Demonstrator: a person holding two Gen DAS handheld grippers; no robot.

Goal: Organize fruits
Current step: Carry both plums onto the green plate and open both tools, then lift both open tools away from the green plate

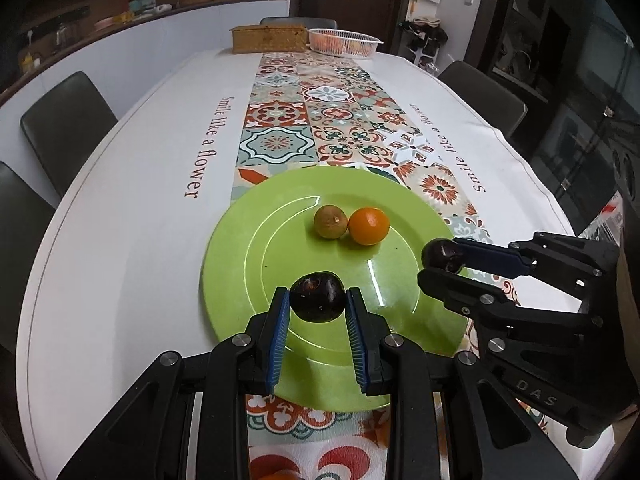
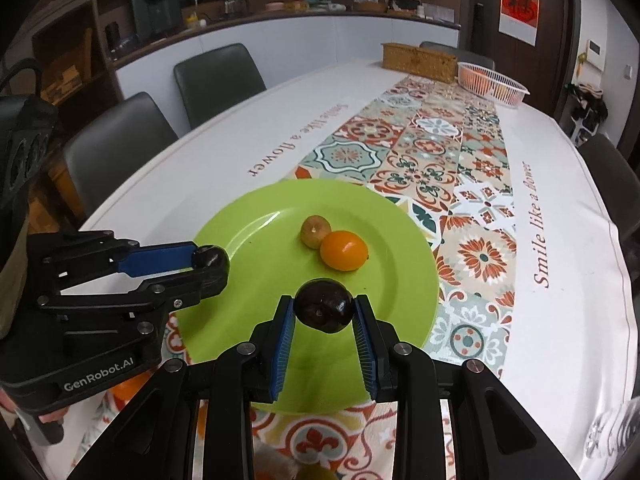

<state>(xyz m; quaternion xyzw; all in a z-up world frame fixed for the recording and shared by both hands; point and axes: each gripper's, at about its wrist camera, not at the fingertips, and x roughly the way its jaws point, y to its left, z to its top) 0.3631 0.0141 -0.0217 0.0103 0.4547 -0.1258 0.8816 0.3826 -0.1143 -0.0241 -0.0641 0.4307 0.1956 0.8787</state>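
Left wrist view: two tools, each holding a dark plum over a green plate (image 1: pixel 256 248).
Left tool (image 1: pixel 318 312) grips one plum (image 1: pixel 317 297); right tool (image 2: pixel 323 320) grips another plum (image 2: pixel 324 305). An orange (image 1: pixel 368 226) and a brownish fruit (image 1: pixel 330 222) lie touching on the plate.

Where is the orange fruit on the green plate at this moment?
In the left wrist view the orange fruit lies near the green plate centre, touching the brownish-green fruit on its left.
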